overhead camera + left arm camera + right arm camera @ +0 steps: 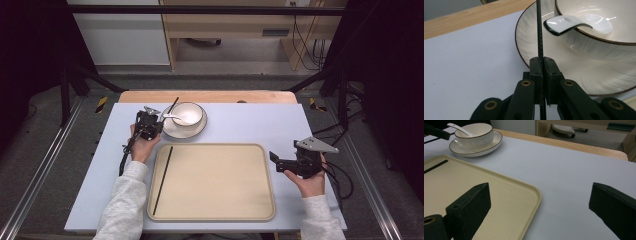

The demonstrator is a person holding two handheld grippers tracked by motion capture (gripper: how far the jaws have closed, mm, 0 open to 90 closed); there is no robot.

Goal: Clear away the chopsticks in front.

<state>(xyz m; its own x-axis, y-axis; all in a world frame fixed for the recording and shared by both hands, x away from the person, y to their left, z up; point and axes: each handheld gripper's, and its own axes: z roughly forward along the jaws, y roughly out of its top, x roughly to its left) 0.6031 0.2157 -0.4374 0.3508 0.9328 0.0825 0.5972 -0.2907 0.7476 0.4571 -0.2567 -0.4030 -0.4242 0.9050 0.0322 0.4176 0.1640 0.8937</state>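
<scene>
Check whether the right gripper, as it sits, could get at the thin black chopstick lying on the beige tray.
Probably yes. The right gripper is open at the beige tray's right edge, and bare tray surface lies between it and the thin black chopstick along the left side. It would have to cross the whole tray.

A pale blue mat [240,125] covers the table [210,96], whose wooden edge shows along the far side; beyond it stands a light wooden cabinet [225,25] beside a white panel [120,35], on a grey floor [235,67]; dark cables [305,45] hang at the cabinet's right end; black frame bars [80,75] slant down at both sides; yellow-and-black striped tape marks [101,104] lie on the floor near the table's far corners.
</scene>
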